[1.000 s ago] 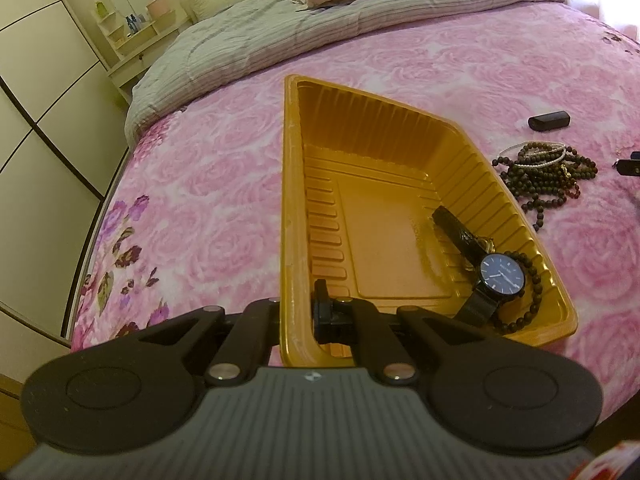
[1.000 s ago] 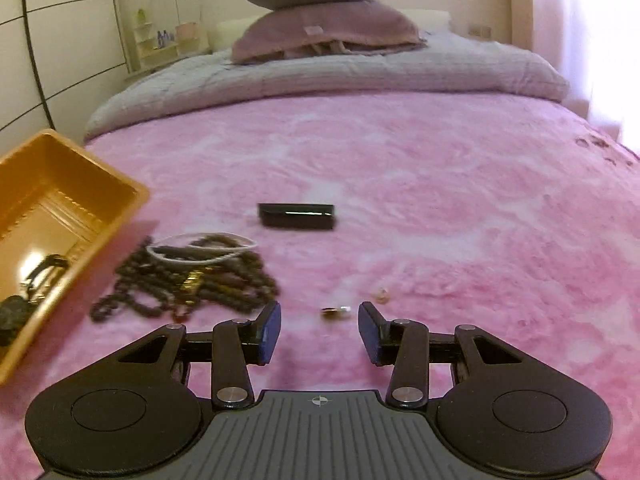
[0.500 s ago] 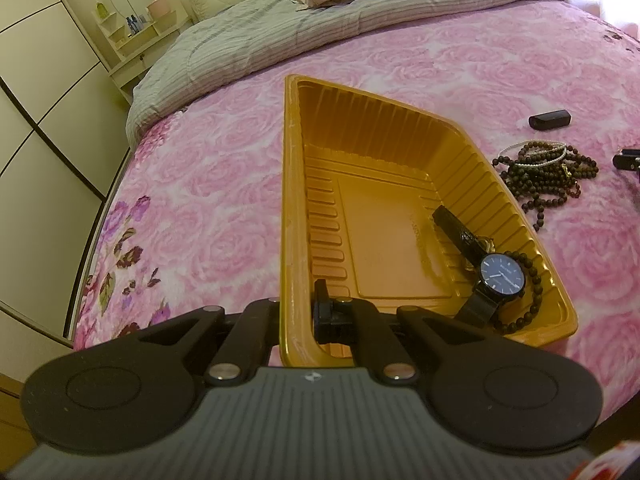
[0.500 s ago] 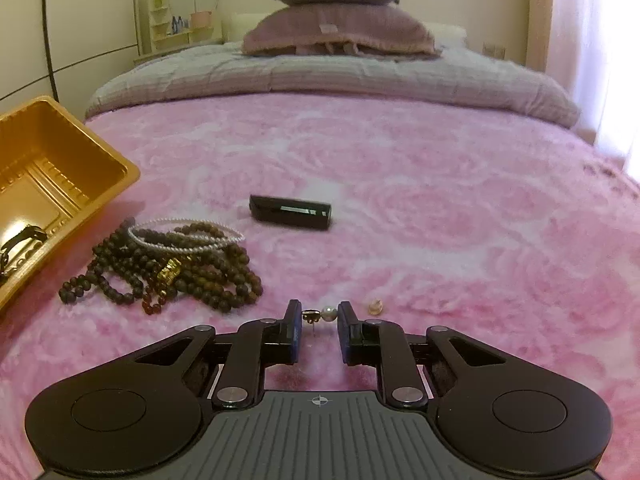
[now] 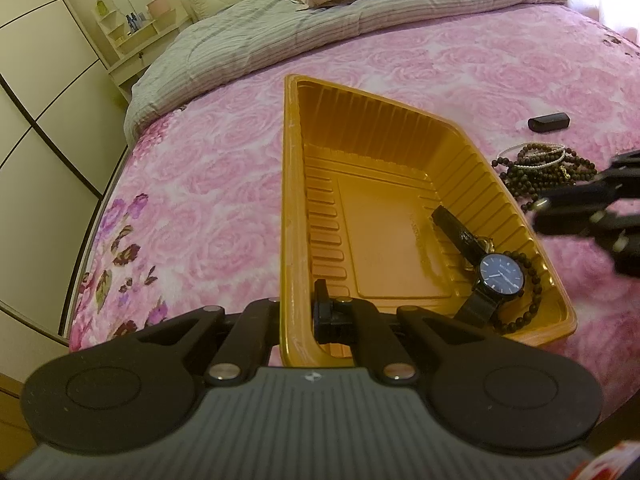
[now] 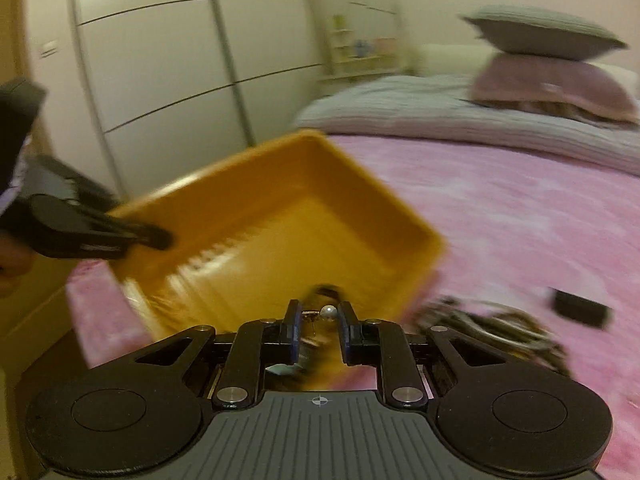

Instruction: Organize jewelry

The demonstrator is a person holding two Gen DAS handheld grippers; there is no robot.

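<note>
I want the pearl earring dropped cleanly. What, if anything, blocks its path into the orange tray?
Nothing visible does. The right hand-held gripper holds the pearl earring at the orange tray's open top; the watch lies below.

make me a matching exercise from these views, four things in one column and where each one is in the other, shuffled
Things:
1. black round-faced wristwatch
2. small pearl earring
3. orange ribbed plastic tray
4. flat black rectangular case

Places:
A. rim clamped by the left gripper
B. alone on the pink bedspread, beyond the brown bead strands
C. lying inside the tray, near its right wall
D. pinched in the right gripper

Pairs: 1-C, 2-D, 3-A, 4-B
</note>
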